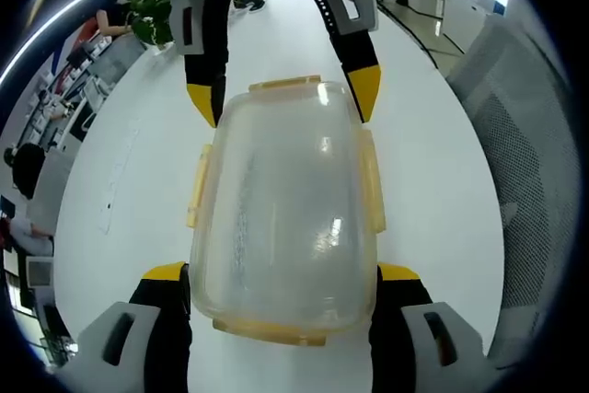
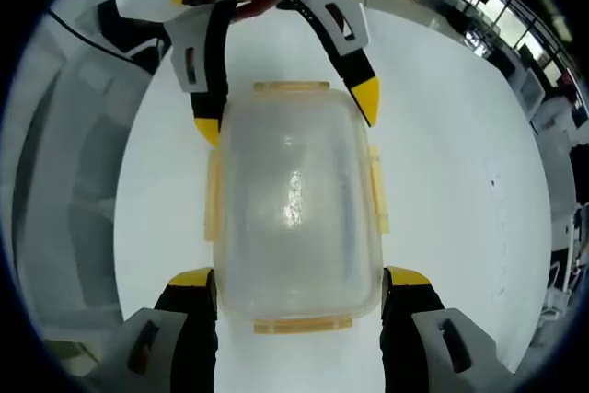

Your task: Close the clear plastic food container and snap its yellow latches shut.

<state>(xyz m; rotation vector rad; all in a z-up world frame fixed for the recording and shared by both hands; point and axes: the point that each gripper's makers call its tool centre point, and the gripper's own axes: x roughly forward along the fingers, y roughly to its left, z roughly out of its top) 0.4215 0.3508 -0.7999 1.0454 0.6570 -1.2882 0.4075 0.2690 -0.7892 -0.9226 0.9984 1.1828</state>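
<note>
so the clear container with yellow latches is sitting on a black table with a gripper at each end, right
Not quite: the table is white, not black, as the left gripper view shows. The rest holds: the clear container with yellow latches sits on it, the left gripper at one end and the right gripper at the other.

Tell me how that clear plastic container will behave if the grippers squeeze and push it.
The container looks empty and thin-walled, so probably light and somewhat flexible under a squeeze. Its glossy lid suggests fingers may slip. Sitting flat on the smooth white table, it would likely slide rather than tip.
</note>
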